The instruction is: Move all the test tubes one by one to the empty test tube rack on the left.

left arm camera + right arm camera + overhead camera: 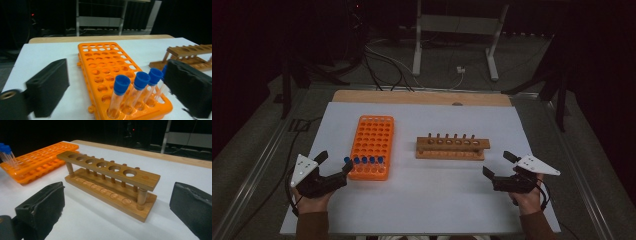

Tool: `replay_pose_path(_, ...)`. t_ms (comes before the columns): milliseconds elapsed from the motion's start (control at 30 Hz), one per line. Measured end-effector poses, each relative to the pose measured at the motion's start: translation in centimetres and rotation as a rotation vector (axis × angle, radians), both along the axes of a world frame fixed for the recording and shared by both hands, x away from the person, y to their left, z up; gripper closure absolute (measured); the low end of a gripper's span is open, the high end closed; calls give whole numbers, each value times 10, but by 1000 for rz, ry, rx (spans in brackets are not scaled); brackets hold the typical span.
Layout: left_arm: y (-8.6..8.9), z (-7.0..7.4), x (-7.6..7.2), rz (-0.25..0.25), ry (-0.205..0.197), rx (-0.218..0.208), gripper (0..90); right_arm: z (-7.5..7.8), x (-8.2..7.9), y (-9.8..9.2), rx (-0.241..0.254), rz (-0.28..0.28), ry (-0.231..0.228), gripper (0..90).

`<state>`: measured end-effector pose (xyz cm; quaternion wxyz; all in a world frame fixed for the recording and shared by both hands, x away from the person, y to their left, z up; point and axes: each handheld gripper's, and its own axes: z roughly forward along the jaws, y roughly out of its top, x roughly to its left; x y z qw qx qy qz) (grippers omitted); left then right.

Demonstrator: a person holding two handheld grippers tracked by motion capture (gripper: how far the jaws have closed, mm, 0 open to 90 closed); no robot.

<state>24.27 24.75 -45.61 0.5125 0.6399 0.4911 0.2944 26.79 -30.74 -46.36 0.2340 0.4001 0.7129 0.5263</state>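
Note:
An orange tube rack [373,142] lies left of centre on the white table top [437,195]. Several clear tubes with blue caps [363,160] stand upright in its nearest row. My left gripper [335,161] is open at the rack's near left corner. In the left gripper view the capped tubes [140,82] stand ahead between the wide black jaws, untouched. An empty wooden tube rack [452,148] with a row of holes sits right of centre. My right gripper [497,163] is open just off its near right end, and the wooden rack [110,170] lies beyond its jaws.
A wooden strip [422,97] runs along the table's far edge. Behind it, a pale metal stand [457,30] and loose cables [387,65] are on the dark floor. Metal rails [257,165] flank the table on both sides.

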Motion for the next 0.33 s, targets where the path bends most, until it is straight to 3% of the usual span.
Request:
replay_pose_path(67,-1,0,0,7,9,6,9,-1,-1,1,0,2,3,1)
replay_pose_path(333,2,-2,-5,25,4,7,7,-6,2,4,-13,-10,20,0)
